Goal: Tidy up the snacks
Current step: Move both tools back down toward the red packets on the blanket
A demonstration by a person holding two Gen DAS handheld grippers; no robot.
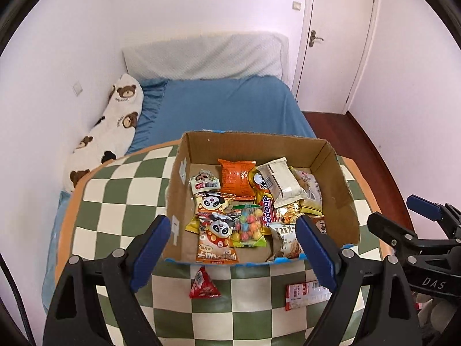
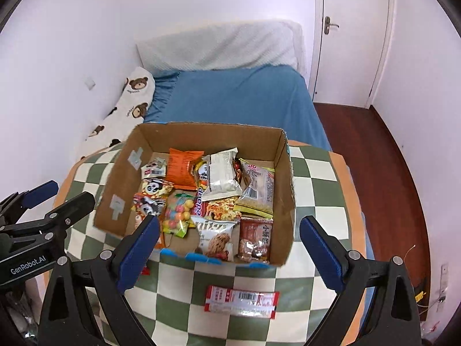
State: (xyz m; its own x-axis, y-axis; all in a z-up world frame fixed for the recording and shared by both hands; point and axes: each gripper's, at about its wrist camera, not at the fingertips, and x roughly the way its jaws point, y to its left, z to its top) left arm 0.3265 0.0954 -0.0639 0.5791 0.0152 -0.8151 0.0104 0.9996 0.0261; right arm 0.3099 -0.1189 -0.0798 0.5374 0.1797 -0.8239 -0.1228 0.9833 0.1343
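Note:
A cardboard box [image 1: 343, 199] [image 2: 283, 184] stands on a green-and-cream checkered table [image 1: 121, 190] [image 2: 325, 201]. Several snack packets fill it, among them an orange bag [image 1: 236, 178] [image 2: 184, 170] and a bag of coloured candy balls [image 1: 248, 226] [image 2: 177, 212]. In front of the box lie a red triangular packet [image 1: 204, 285] and a flat red-and-white packet [image 1: 305, 295] [image 2: 242, 301]. My left gripper [image 1: 233, 248] hovers open over the box's near edge, holding nothing. My right gripper [image 2: 230, 256] is open and empty too, above the flat packet. Each gripper shows at the edge of the other's view.
Behind the table is a bed with a blue sheet [image 1: 230, 106] [image 2: 239, 98], a white pillow [image 1: 201, 57] and a bear-print cushion [image 1: 115, 127] along the left wall. A white door [image 1: 340, 28] and dark wooden floor [image 2: 389, 173] lie to the right.

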